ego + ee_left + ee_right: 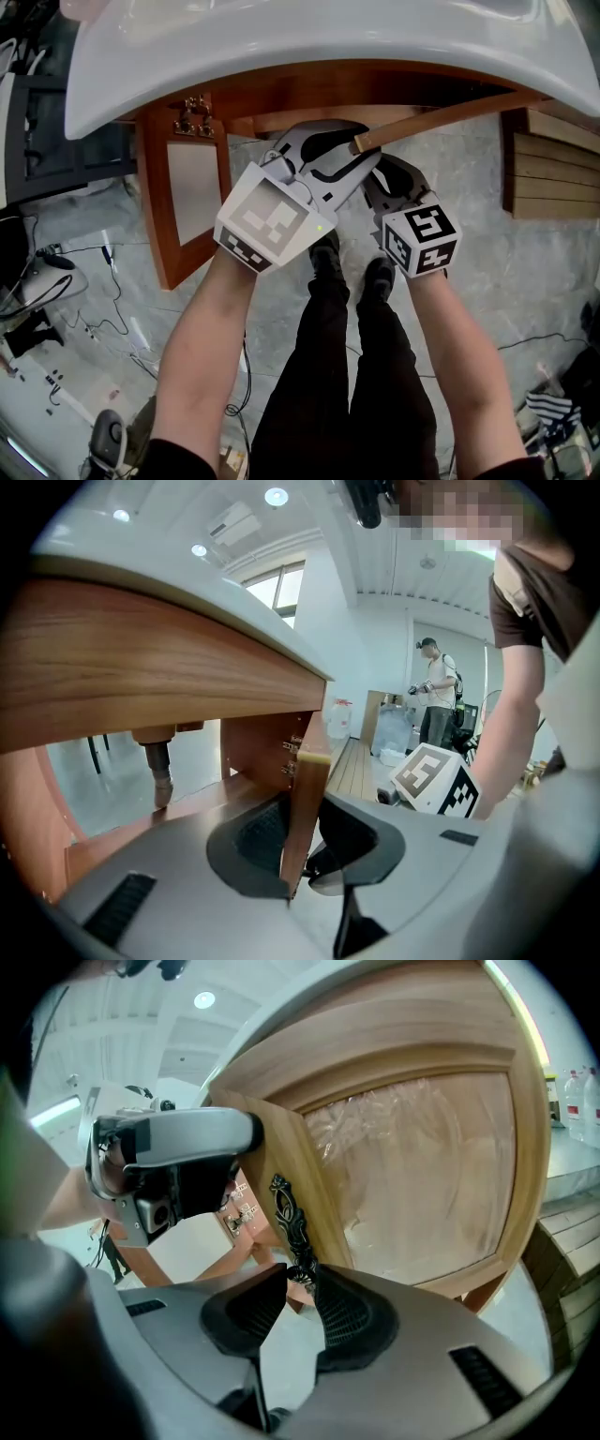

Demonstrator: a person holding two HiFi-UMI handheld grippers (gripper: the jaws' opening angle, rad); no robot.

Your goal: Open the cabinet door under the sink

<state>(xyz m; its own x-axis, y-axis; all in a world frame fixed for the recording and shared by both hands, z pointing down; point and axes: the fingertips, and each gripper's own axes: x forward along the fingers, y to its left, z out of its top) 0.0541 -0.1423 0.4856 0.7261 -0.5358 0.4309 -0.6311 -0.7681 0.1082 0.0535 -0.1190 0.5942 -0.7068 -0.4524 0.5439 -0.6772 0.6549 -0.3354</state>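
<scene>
Under the glossy white sink [281, 56], the left cabinet door [192, 187] stands wide open, reddish wood framing a pale flat panel. Our left gripper [305, 841] is clamped on the free edge of the right cabinet door [412, 1166], which is swung partway out over bare marbled floor [525, 272]. Our right gripper [302, 1283] has its jaws apart around the lower tip of that door's ornate dark metal handle [289, 1218].

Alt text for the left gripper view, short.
The left gripper clamps the edge of an open wooden cabinet door below the vanity's wooden rail. A marker cube and the operator's arm show at right, a bystander beyond.
</scene>
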